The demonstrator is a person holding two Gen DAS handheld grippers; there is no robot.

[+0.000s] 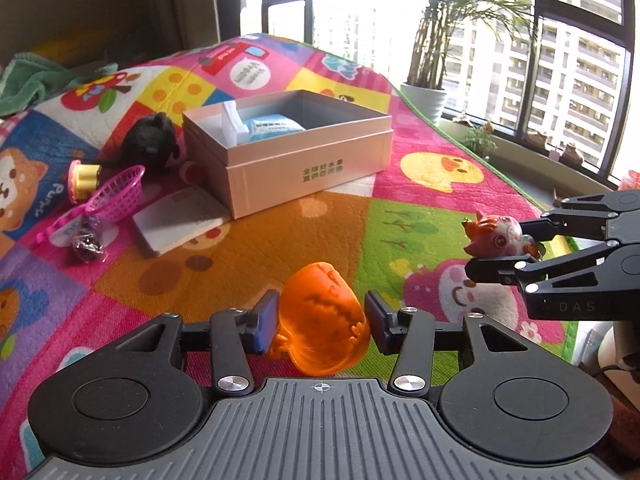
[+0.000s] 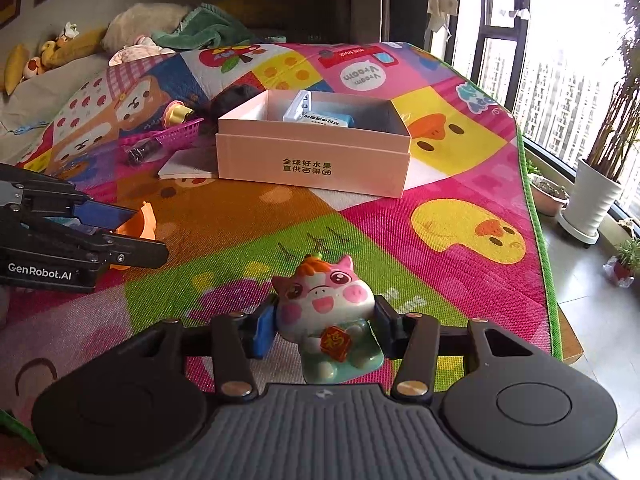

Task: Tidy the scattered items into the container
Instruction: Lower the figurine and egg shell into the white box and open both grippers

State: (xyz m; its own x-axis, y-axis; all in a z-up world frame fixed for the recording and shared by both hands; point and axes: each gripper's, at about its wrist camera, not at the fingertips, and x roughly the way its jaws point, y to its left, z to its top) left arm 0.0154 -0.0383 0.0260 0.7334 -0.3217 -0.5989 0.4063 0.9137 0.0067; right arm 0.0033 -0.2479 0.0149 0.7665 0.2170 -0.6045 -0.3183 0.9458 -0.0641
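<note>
My left gripper [image 1: 322,322] is shut on an orange translucent toy [image 1: 322,320], held above the play mat. It also shows in the right wrist view [image 2: 136,236] at the left. My right gripper [image 2: 322,328] is shut on a pink and white pig figurine [image 2: 324,312]; that gripper shows in the left wrist view [image 1: 496,246] at the right with the figurine [image 1: 496,234]. The pink cardboard box [image 1: 304,172] stands open on the mat ahead, also in the right wrist view [image 2: 312,160], with a blue packet [image 1: 272,126] inside.
Left of the box lie a black plush toy [image 1: 150,142], a magenta basket [image 1: 118,194], a yellow and pink toy [image 1: 84,178], a wrapped dark item [image 1: 88,240] and a white booklet [image 1: 180,218]. A potted plant [image 2: 600,188] stands beyond the mat's right edge.
</note>
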